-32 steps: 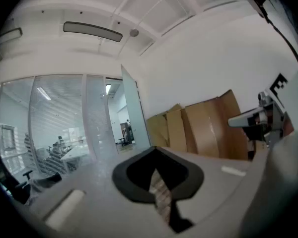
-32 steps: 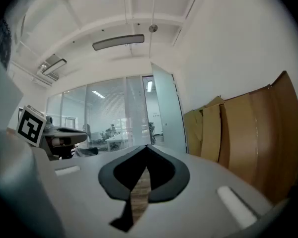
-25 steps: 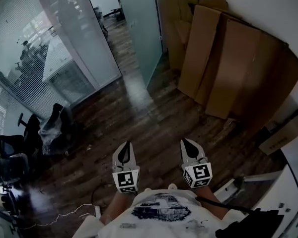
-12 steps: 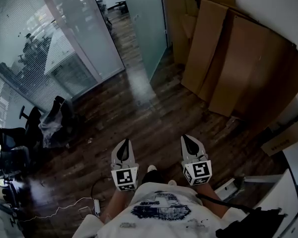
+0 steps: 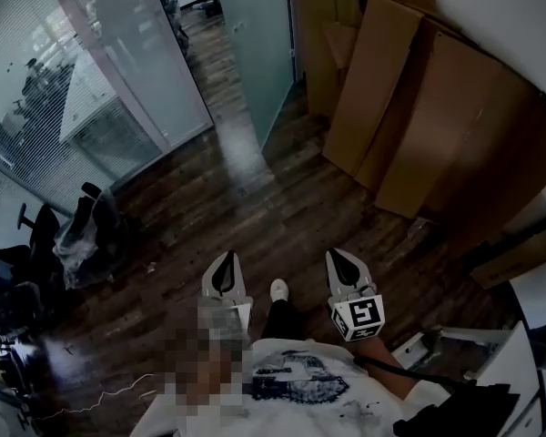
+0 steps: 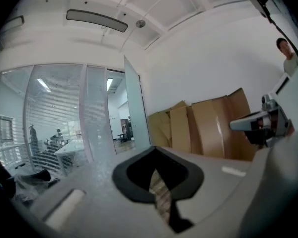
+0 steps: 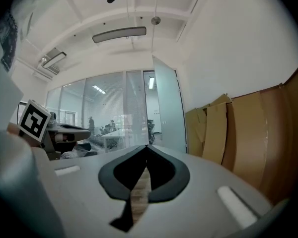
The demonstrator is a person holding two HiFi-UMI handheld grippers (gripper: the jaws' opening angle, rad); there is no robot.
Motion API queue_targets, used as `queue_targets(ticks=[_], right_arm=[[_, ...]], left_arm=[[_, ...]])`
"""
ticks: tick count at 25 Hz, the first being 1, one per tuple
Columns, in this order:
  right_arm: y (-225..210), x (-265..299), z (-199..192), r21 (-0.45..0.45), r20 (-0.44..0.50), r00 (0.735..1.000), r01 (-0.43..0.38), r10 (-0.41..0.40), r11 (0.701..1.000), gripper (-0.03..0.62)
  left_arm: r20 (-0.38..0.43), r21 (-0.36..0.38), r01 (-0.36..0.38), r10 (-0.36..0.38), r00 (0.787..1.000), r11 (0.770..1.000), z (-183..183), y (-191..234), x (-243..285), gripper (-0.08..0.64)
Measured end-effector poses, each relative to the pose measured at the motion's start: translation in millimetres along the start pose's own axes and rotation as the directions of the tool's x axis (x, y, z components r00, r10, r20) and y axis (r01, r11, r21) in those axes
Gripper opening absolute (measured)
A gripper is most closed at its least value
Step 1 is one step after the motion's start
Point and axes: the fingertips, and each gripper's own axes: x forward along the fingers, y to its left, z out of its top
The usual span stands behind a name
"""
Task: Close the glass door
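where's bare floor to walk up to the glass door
Free: the wood floor straight ahead, bordered by the glass wall at left and the cardboard sheets at right, running up to the glass door. Crowded: chairs at left, a cable lower left, a box at right.

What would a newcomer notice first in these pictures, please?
The frosted glass door stands open at top centre. Big cardboard sheets lean on the wall to its right. Low in front, the left tongs and right tongs are both shut and empty.
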Motion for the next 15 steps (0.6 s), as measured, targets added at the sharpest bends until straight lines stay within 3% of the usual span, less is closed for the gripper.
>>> queue_targets(ticks=[15], right_arm=[[-8, 158, 16, 0.007, -0.042, 0.999, -0.032, 0.033, 0.999, 0.008]], left_arm=[[-0.008, 0.017, -0.002, 0.002, 1.000, 1.000, 11, 80, 125, 0.002]])
